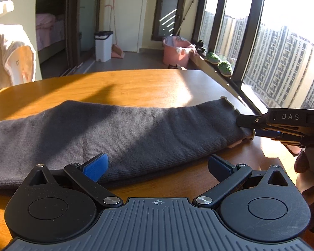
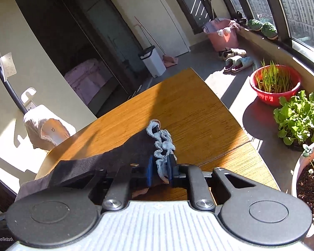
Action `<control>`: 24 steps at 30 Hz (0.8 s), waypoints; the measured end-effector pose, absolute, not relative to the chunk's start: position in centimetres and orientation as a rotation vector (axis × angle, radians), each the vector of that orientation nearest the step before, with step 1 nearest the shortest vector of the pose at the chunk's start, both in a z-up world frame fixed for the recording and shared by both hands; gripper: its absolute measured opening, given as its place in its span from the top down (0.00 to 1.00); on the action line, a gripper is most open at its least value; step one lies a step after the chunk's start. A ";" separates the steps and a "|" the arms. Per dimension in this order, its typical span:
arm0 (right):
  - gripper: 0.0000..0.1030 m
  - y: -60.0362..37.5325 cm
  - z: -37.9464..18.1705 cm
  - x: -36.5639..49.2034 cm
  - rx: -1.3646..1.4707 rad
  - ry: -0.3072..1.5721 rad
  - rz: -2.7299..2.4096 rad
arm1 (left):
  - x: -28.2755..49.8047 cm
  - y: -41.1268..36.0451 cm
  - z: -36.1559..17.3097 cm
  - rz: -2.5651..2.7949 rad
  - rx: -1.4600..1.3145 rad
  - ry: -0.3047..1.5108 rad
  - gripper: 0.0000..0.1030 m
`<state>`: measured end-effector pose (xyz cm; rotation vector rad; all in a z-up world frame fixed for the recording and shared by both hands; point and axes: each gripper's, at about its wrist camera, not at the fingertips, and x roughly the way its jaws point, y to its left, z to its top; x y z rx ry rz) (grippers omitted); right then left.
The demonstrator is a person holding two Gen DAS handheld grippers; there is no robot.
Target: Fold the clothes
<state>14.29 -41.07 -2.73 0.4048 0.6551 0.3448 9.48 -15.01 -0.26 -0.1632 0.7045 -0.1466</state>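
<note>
A dark grey knit garment (image 1: 115, 131) lies folded in a long band across the wooden table (image 1: 136, 85). My left gripper (image 1: 157, 167) is open, its blue pads just over the garment's near edge, holding nothing. My right gripper (image 2: 160, 170) is shut on the garment's ruffled hem (image 2: 162, 146) at its right end. It shows in the left wrist view (image 1: 251, 127) pinching that end from the right. In the right wrist view the dark garment (image 2: 106, 159) trails away to the left.
A window sill with green slippers (image 1: 219, 62) runs along the table's right side. A pink bucket (image 1: 178, 52) and a white bin (image 1: 103, 46) stand on the floor beyond. Potted plants (image 2: 299, 115) and a red basin (image 2: 275, 83) sit right of the table. A cloth-draped chair (image 1: 10, 54) stands at the left.
</note>
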 end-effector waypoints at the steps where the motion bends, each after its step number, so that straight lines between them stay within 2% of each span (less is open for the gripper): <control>1: 0.94 -40.4 -2.2 13.9 0.353 0.628 0.358 | 9.7 -14.5 0.3 -0.165 -0.221 0.707 0.00; 5: 0.95 -35.9 0.1 11.4 0.055 0.514 0.427 | 11.1 -13.4 2.4 -0.160 -0.328 0.699 0.00; 7: 0.95 -34.5 0.1 11.0 -0.010 0.516 0.450 | 12.2 -13.5 3.3 -0.160 -0.317 0.693 0.00; 10: 0.95 -34.4 -0.2 11.0 -0.030 0.521 0.411 | 13.4 -14.1 4.3 -0.176 -0.297 0.687 0.06; 12: 0.95 -35.9 -0.4 11.6 0.005 0.526 0.326 | 13.7 -14.3 4.2 -0.180 -0.301 0.699 0.15; 14: 0.93 -38.3 -0.7 12.2 0.092 0.552 0.249 | 13.6 -14.3 3.4 -0.197 -0.320 0.723 0.15; 17: 0.86 -41.9 -0.9 12.3 0.309 0.591 0.288 | 13.5 -14.4 1.7 -0.214 -0.350 0.772 0.16; 21: 0.74 -43.0 -2.1 12.2 0.418 0.644 0.307 | 14.0 -14.4 -0.1 -0.214 -0.400 0.825 0.16; 23: 0.63 -43.0 -3.0 12.7 0.473 0.669 0.307 | 14.1 -14.4 -0.3 -0.211 -0.399 0.825 0.16; 24: 0.63 -42.8 -3.4 13.1 0.503 0.684 0.315 | 14.0 -14.3 -0.3 -0.212 -0.401 0.825 0.15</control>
